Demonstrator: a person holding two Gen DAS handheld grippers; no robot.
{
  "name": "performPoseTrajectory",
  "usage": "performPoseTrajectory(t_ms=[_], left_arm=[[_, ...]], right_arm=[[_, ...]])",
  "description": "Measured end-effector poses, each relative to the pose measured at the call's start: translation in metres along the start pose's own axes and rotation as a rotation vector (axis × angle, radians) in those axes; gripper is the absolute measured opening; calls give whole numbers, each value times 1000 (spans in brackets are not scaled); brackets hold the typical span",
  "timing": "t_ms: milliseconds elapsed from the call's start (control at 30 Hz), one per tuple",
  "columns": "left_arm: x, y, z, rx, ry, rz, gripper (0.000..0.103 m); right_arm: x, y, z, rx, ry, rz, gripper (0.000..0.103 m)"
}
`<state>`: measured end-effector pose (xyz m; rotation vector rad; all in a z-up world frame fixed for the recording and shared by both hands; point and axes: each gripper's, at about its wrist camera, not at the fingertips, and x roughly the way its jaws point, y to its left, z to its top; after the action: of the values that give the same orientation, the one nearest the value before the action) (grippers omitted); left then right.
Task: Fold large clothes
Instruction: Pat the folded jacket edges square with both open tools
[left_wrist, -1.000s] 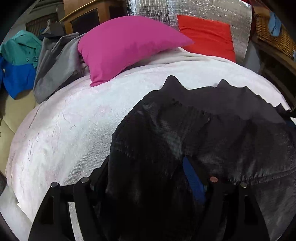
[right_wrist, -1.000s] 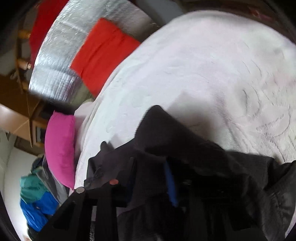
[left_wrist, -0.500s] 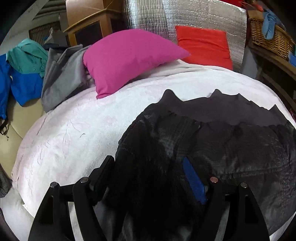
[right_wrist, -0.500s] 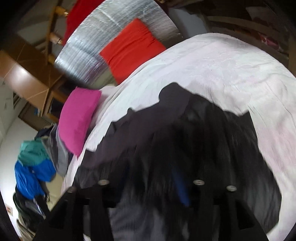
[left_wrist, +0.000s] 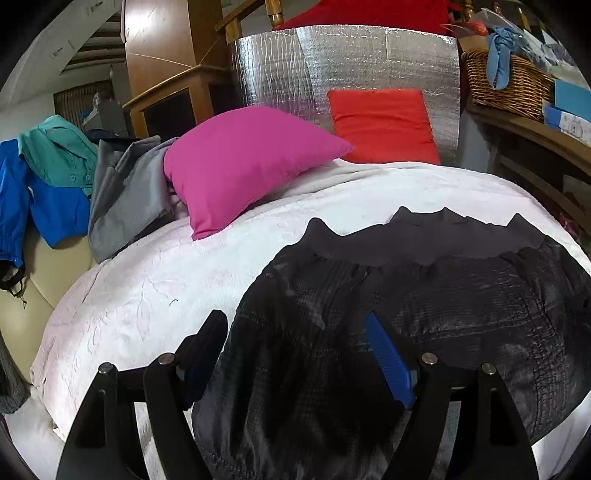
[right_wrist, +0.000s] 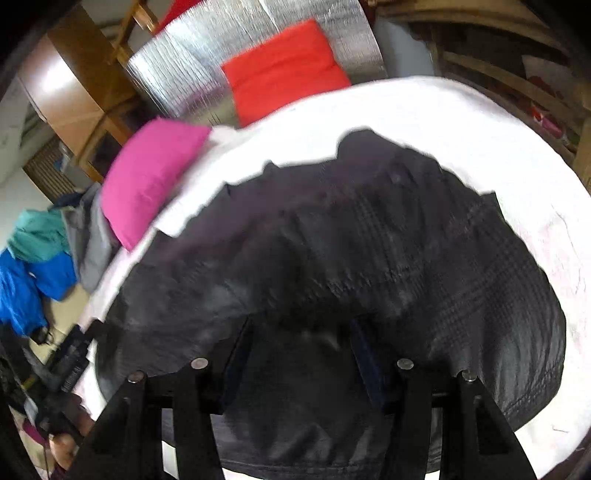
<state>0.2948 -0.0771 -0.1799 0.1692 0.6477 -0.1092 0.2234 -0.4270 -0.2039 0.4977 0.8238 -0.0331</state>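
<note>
Right now a big dark jacket (left_wrist: 388, 295) lies spread on a white bed (left_wrist: 147, 295).

Nearest in the left view, the left hand-held gripper (left_wrist: 295, 339) is open wide, and the jacket's near edge lies between its fingers without being squeezed. In the right view the right hand-held gripper (right_wrist: 299, 347) has just been opening; its fingers stand apart over the jacket, and the blur hides any touch. The jacket fills the bed from 6 o'clock up to the middle. Past it, at 11 o'clock, sits a pink pillow (left_wrist: 243, 162). A red pillow (left_wrist: 380, 125) leans at 12 o'clock against a shiny silver sheet (left_wrist: 332, 62). Far off at 9 o'clock hang grey, green and blue clothes (left_wrist: 55, 184).
</note>
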Motion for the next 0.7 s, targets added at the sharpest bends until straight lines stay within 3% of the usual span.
performPoseTrajectory(t_ms=[67,133,267,333,467,533,633,700], left_arm=[[-1,-2,0,-7,2,-2,79],[0,-4,0,-9,7,0,79],[0,-10,0,-7,16,-2,79],[1,-13,-1,1,21,0,79],[6,-21,-3,25,46,-7,79],[10,-24,-5,38,69,-15,79],[20,-30,-11,52,130,-55,79],[36,-38,-18,84,209,-47,83]], right_arm=[[-7,7,2,-24,-40,26,58],[-2,16,3,-48,-24,49,58],[38,28,-6,-80,132,-12,58],[47,31,-7,-101,155,-44,58],[35,30,-6,-75,116,-6,57],[19,25,-3,-63,55,-3,57],[3,21,1,-82,-25,-72,57],[11,12,2,-61,11,-150,57]])
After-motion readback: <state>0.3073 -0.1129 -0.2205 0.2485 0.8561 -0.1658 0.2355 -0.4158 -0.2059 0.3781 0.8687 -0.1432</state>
